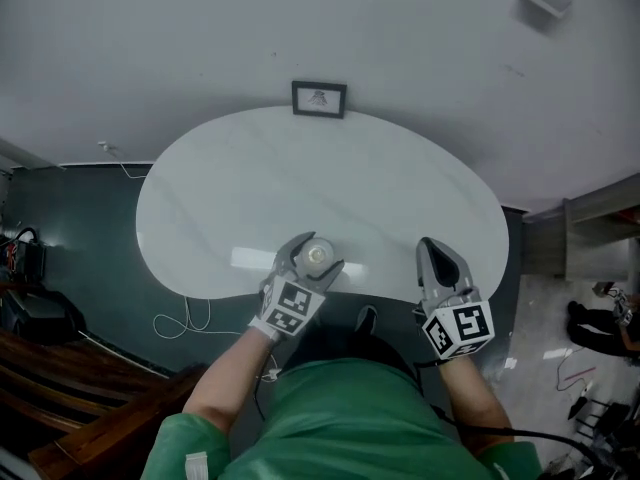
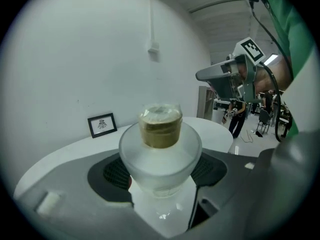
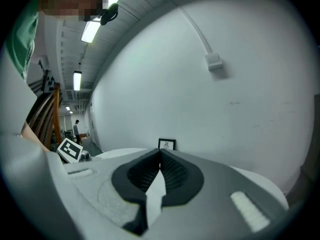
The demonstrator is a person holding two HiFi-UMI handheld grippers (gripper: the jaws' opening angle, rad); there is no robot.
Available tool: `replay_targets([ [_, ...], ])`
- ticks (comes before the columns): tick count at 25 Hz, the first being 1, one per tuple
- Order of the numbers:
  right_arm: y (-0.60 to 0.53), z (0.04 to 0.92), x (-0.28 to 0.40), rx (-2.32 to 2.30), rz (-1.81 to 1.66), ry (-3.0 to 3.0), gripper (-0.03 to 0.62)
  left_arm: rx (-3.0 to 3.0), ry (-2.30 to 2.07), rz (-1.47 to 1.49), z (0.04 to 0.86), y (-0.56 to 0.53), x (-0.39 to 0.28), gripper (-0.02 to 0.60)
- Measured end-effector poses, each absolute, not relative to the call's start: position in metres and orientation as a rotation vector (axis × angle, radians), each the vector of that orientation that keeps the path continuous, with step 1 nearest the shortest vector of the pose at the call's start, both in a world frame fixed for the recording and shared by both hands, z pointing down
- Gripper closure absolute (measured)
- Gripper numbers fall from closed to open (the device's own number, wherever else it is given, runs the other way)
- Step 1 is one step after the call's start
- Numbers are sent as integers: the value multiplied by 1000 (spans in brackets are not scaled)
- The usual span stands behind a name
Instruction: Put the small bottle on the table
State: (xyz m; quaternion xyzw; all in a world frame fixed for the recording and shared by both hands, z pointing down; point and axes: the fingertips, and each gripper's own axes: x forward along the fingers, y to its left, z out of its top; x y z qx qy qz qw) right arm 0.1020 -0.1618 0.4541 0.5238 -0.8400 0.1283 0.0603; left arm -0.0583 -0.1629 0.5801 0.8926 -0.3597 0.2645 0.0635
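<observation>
Left gripper [image 1: 318,258] clamps the small bottle [image 2: 161,149] by the table [image 1: 230,188] edge; right gripper [image 1: 430,246] is closed, empty.

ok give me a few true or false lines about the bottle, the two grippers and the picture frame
1. The left gripper has the bottle between its jaws. True.
2. The right gripper is carrying a cup. False: its jaws are together with nothing between them.
3. A picture frame stands at the far edge of the table, against the wall. True.
4. The bottle sits right next to the picture frame. False: it is at the near edge of the table, close to the person, well apart from the frame.
5. The bottle is lying on its side. False: it is upright, with its tan stopper on top.
</observation>
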Motion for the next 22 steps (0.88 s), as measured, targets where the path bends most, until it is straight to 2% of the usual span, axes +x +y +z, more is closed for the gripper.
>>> replay_targets([
  [7, -147, 469, 115, 1750, 454, -2380, 591, 2754, -917, 874, 617, -188, -57, 236],
  [22, -129, 498, 129, 1828, 501, -2223, 591, 2732, -841, 953, 685, -220, -44, 236],
])
